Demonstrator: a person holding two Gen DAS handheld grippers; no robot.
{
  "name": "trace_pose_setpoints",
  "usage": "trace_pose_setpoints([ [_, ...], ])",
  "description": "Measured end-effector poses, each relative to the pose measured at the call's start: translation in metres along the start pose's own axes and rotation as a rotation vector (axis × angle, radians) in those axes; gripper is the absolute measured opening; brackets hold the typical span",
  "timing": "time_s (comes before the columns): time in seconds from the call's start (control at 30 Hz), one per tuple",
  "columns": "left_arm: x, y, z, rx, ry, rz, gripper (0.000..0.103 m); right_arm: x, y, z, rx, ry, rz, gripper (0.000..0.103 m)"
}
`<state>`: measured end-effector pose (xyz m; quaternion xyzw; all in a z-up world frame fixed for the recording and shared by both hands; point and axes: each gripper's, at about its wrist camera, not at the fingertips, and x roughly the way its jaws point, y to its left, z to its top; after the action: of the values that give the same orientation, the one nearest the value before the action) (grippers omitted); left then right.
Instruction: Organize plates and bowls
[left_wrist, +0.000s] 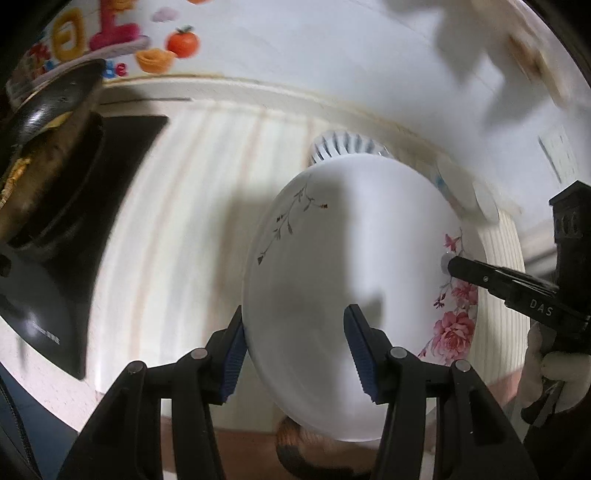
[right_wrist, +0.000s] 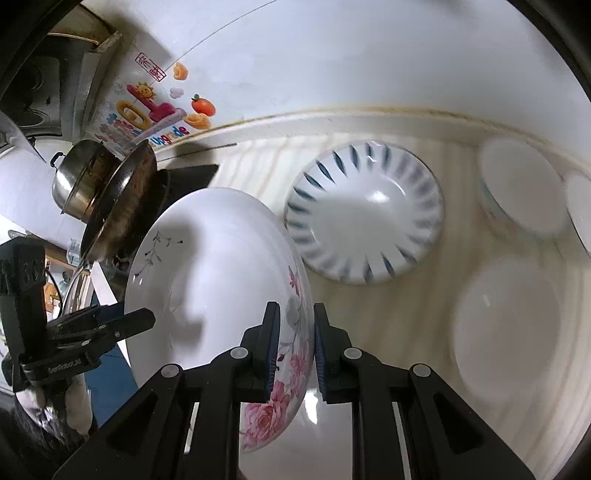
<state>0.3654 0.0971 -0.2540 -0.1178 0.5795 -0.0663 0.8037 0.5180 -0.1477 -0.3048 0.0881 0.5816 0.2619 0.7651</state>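
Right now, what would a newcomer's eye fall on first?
The big white plate with pink roses, gripped on opposite rims by the left tongs and right tongs above the pale counter. Behind it lies a blue-striped bowl.

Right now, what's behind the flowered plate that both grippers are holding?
Behind the flowered plate a blue-striped bowl sits on the pale counter. The plate hides the counter directly beneath it.
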Motion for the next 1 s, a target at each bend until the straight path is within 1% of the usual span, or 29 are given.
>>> trace_pose_setpoints([
  [0.1,0.012,-0.008,-0.014,0.038,0.05,-0.011,0.049,-0.012,-0.006,-0.035,0.002,0.008,-0.048,0.019],
  [0.2,0.028,-0.015,-0.027,0.057,0.112,-0.013,0.049,-0.014,-0.015,-0.064,0.026,0.027,-0.063,0.019],
  [0.3,0.039,-0.025,-0.038,0.091,0.147,0.004,0.049,-0.011,-0.026,-0.09,0.055,0.048,-0.07,0.019],
  [0.43,0.052,-0.036,-0.042,0.13,0.176,0.022,0.049,-0.004,-0.039,-0.115,0.096,0.06,-0.078,0.019],
  [0.53,0.059,-0.046,-0.046,0.16,0.193,0.035,0.049,0.002,-0.051,-0.125,0.135,0.063,-0.078,0.019],
  [0.67,0.071,-0.057,-0.048,0.197,0.213,0.055,0.049,0.005,-0.061,-0.131,0.155,0.072,-0.093,0.019],
  [0.83,0.083,-0.069,-0.05,0.229,0.237,0.079,0.049,0.005,-0.075,-0.14,0.175,0.084,-0.104,0.019],
  [1.0,0.09,-0.074,-0.053,0.239,0.251,0.1,0.049,0.005,-0.081,-0.146,0.185,0.091,-0.108,0.019],
])
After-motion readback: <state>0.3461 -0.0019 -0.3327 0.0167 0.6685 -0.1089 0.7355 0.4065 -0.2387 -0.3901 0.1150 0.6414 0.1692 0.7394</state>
